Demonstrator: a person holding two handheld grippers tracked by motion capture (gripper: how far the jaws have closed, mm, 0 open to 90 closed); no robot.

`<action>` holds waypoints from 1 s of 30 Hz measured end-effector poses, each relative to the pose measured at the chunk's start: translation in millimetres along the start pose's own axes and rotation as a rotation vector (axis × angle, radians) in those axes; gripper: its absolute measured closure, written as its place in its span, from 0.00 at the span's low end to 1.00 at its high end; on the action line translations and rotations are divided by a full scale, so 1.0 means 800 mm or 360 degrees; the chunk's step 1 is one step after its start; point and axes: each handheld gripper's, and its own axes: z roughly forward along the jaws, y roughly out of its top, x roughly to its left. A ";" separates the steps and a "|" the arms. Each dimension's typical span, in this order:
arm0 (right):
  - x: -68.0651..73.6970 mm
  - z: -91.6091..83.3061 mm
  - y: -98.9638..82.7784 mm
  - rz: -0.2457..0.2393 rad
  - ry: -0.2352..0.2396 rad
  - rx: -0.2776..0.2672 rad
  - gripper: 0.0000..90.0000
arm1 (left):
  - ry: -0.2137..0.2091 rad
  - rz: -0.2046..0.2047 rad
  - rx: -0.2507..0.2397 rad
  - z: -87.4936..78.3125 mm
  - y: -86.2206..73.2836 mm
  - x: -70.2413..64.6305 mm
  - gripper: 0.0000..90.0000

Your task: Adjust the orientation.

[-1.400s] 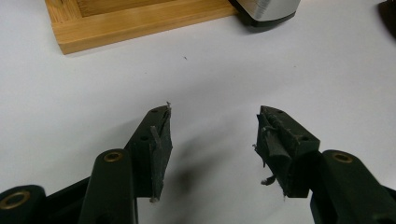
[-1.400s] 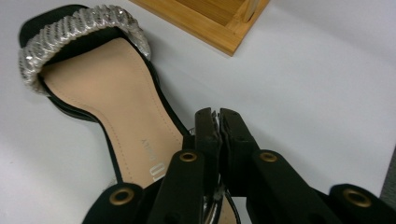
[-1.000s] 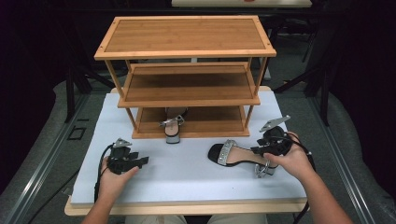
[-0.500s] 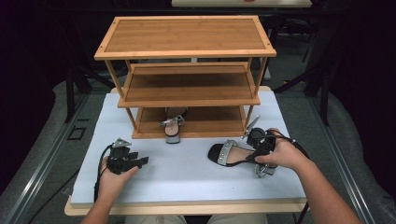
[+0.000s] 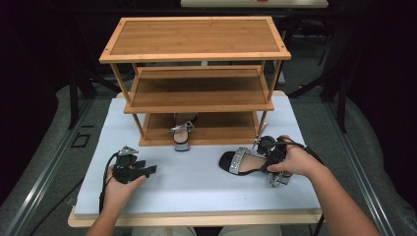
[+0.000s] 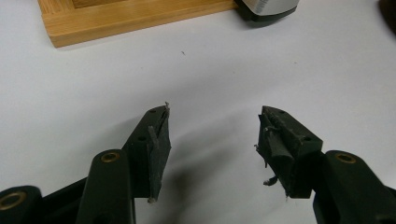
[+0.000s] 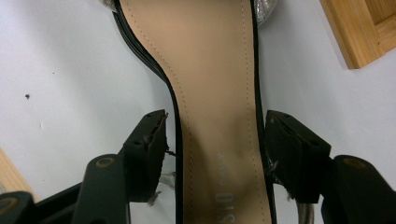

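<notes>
Now, nearest to the person, the left gripper [image 5: 132,168] rests on the white table top [image 5: 196,182] at the near left, and its jaws stand open with nothing between them; in the left gripper view only bare table lies between the pads. It has not shifted compared with a second ago.

A little farther and to the right, the right gripper [image 5: 269,158] has come in from the right and a bit lower, and it is now over the heel end of the black sandal [image 5: 242,162] with the silver strap. Its jaws have just been opening. In the right gripper view the tan insole [image 7: 212,93] passes between the two pads; the right pad seems to be at the edge of the sole, the left one stands apart from it, so I judge the shoe is framed but not yet squeezed. The sandal itself lies flat on the table, toe to the left.

Farther still stands the wooden shoe rack [image 5: 196,54], and on its lowest shelf the matching sandal [image 5: 182,132] already sits. Probably the next step is to close on this shoe and carry it beside its pair.
</notes>
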 end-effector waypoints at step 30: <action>0.002 0.033 0.011 -0.0060 -0.0065 0.0223 0.45 | -0.0008 -0.0009 0.0005 0.001 -0.001 0.001 0.48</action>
